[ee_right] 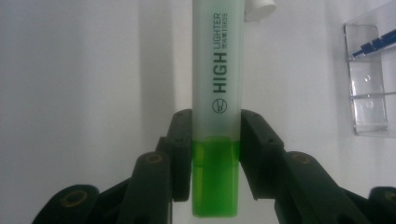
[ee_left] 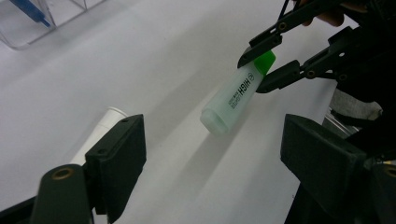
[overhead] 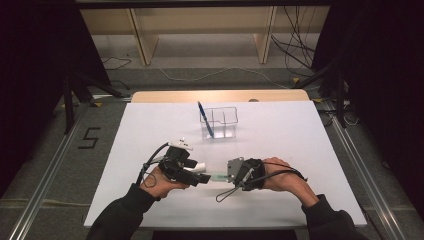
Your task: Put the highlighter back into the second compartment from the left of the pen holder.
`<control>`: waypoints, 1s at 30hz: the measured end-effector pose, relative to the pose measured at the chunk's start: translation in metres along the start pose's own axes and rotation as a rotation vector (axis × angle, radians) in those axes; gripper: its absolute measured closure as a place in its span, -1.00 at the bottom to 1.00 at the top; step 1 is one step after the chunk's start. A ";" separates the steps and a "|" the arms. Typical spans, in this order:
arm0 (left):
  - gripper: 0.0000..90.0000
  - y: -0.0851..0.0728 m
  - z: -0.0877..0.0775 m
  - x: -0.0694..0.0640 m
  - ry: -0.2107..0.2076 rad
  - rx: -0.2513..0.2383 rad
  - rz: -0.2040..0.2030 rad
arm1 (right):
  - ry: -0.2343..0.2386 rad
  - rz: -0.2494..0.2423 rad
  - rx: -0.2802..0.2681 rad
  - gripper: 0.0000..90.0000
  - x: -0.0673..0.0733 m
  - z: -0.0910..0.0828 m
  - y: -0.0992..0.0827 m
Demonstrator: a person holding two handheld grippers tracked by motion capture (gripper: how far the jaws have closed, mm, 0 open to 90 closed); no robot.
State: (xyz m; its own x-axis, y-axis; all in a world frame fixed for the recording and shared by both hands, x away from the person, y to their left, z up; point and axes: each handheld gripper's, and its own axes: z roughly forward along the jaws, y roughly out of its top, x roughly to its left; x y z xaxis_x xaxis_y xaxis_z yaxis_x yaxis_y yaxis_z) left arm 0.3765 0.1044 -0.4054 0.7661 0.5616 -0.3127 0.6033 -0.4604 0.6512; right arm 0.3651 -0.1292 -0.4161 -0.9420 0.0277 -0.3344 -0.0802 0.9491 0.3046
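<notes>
Pinched at its green end by the right gripper (overhead: 223, 176), the highlighter (ee_left: 236, 93) hangs above the table (overhead: 150, 130), its frosted cap pointing toward the spread left gripper (overhead: 206, 178).

Frosted green highlighter (ee_right: 217, 107) held off the table by its green end.

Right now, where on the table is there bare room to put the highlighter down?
Bare sheet flanks the clear organizer, and more lies along the table front edge. It is crowded mid-table, where the left gripper, a white tube and the right gripper holding the highlighter meet.
</notes>
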 end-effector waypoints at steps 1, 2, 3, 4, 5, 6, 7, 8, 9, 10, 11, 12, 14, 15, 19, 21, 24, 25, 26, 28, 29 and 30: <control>-0.50 0.000 0.001 0.001 -0.004 0.017 0.010 | 0.000 -0.004 0.002 0.49 0.001 0.000 0.001; -0.50 0.000 0.003 0.000 -0.009 0.016 0.002 | 0.002 -0.011 0.002 0.49 0.001 0.000 0.001; -0.50 0.000 0.003 0.000 -0.010 0.021 0.006 | 0.003 -0.022 0.004 0.49 0.002 -0.001 0.002; -0.50 0.000 0.004 0.000 -0.016 0.029 0.007 | 0.004 -0.019 -0.002 0.49 0.003 0.000 0.002; -0.49 0.000 0.004 0.000 -0.016 0.029 0.007 | 0.003 -0.031 -0.002 0.50 0.003 -0.001 0.002; -0.49 0.000 0.005 0.000 -0.017 0.034 0.013 | -0.002 -0.034 0.002 0.49 0.003 -0.001 0.003; -0.49 0.000 0.006 0.000 -0.018 0.035 0.005 | 0.001 -0.042 -0.004 0.49 0.003 -0.001 0.003; -0.48 0.000 0.008 -0.001 -0.026 0.042 0.003 | 0.004 -0.034 -0.001 0.49 0.004 -0.002 0.004; -0.48 0.000 0.008 -0.001 -0.026 0.042 0.003 | 0.000 -0.041 -0.002 0.49 0.004 -0.002 0.004; -0.48 0.000 0.008 -0.001 -0.027 0.044 0.003 | 0.000 -0.041 -0.002 0.49 0.004 -0.002 0.004; -0.47 0.000 0.009 -0.001 -0.031 0.052 0.001 | 0.007 -0.051 -0.006 0.49 0.005 -0.003 0.005; -0.46 0.000 0.010 -0.002 -0.032 0.054 0.001 | 0.006 -0.045 -0.003 0.49 0.006 -0.003 0.005; -0.45 0.000 0.011 -0.003 -0.040 0.065 0.002 | 0.008 -0.053 -0.004 0.49 0.007 -0.003 0.006; -0.45 0.000 0.012 -0.003 -0.044 0.072 0.009 | 0.008 -0.055 -0.005 0.49 0.008 -0.003 0.006; -0.43 0.000 0.016 -0.004 -0.054 0.096 0.013 | 0.014 -0.068 -0.003 0.49 0.010 -0.003 0.009; -0.42 0.000 0.018 -0.004 -0.062 0.107 0.016 | 0.013 -0.076 -0.003 0.49 0.010 -0.003 0.009; -0.42 0.000 0.019 -0.004 -0.069 0.128 0.017 | 0.017 -0.094 -0.005 0.49 0.013 -0.003 0.011; -0.41 0.001 0.020 -0.003 -0.073 0.132 0.020 | 0.016 -0.101 -0.007 0.49 0.014 -0.002 0.012; -0.41 0.001 0.021 -0.004 -0.075 0.132 0.012 | 0.015 -0.106 -0.004 0.50 0.014 -0.003 0.012; -0.40 0.001 0.022 -0.004 -0.077 0.141 0.011 | 0.008 -0.111 -0.012 0.49 0.015 -0.002 0.013; -0.40 0.001 0.022 -0.004 -0.077 0.141 0.011 | 0.005 -0.116 -0.012 0.49 0.015 -0.002 0.013; -0.39 0.001 0.023 -0.004 -0.082 0.146 0.012 | 0.003 -0.120 -0.010 0.49 0.016 -0.002 0.014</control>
State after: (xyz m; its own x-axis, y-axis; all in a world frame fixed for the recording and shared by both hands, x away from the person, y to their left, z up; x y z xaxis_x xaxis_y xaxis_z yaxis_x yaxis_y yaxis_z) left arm 0.3786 0.0862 -0.4195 0.7855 0.4999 -0.3650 0.6151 -0.5653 0.5496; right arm 0.3481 -0.1164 -0.4153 -0.9265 -0.0874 -0.3661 -0.1961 0.9423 0.2712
